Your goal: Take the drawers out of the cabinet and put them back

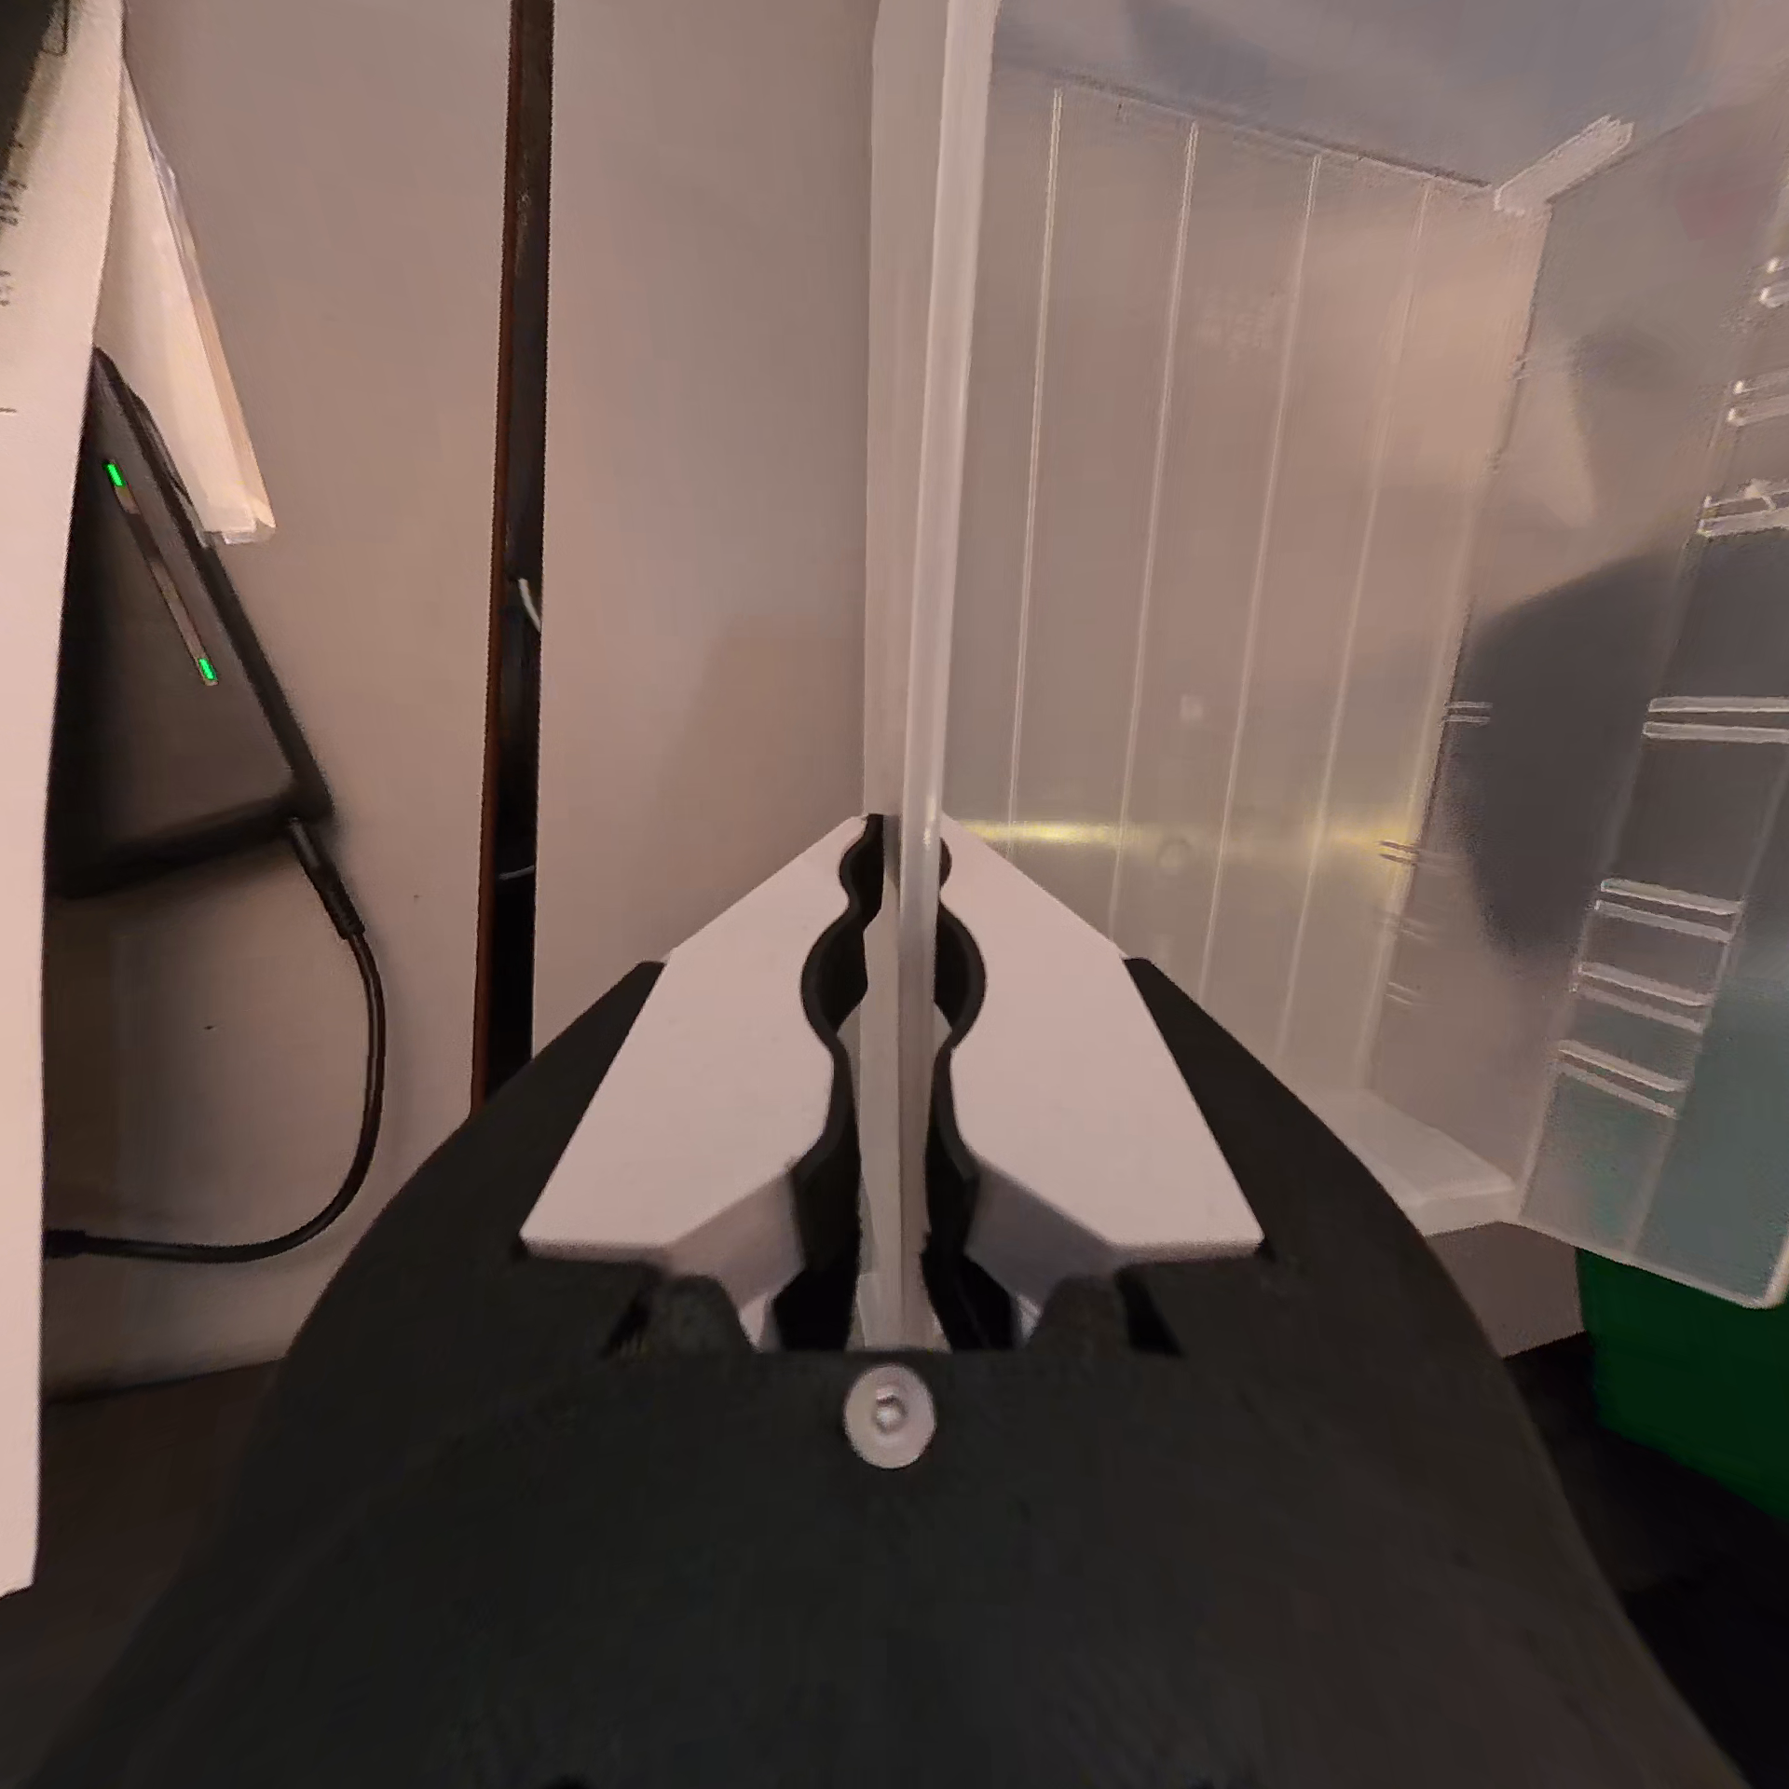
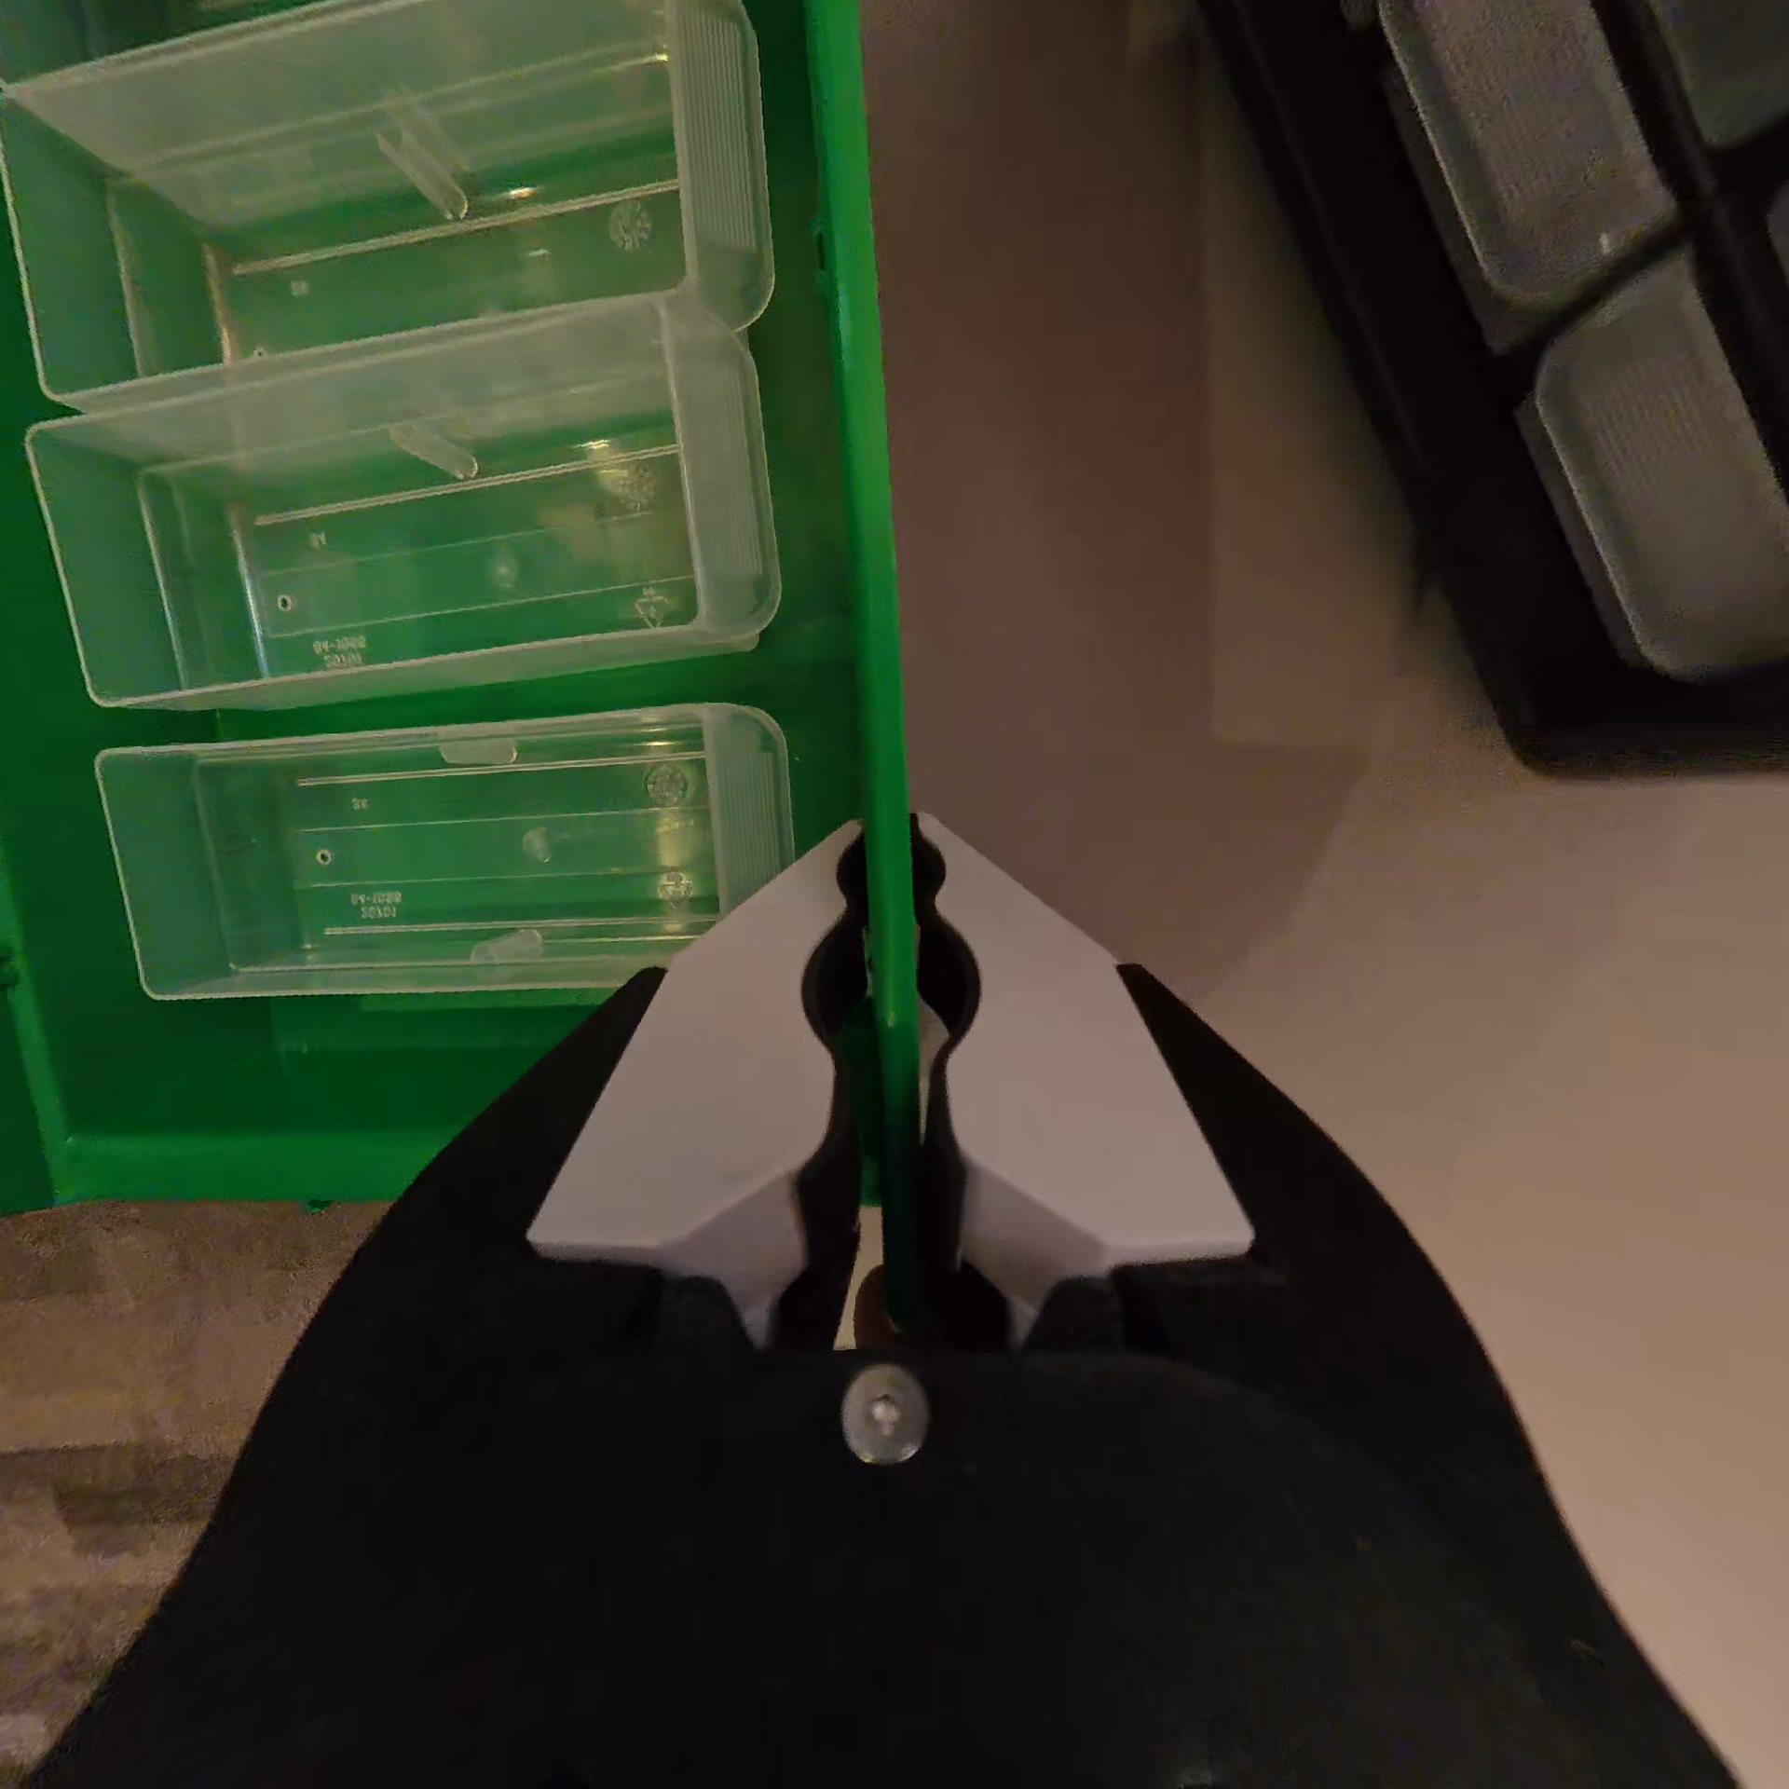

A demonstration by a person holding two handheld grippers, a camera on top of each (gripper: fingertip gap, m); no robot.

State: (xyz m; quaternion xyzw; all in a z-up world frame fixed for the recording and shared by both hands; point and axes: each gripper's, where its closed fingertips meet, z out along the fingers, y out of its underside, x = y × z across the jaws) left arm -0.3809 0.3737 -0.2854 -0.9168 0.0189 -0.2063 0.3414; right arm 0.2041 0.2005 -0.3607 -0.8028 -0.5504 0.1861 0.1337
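While my left gripper [image 1: 905,842] pinches the thin side wall of a clear drawer [image 1: 1210,581], the rest of that drawer spreads out to the right of my left jaws. A black box with green lights [image 1: 165,620] sits off to their left. My right gripper [image 2: 889,837] pinches the thin side wall of the green cabinet [image 2: 852,387], which runs straight ahead between my right jaws. Three clear drawers [image 2: 416,542] sit in the cabinet, left of those jaws. A black cabinet [image 2: 1597,387] stands far off to the right.
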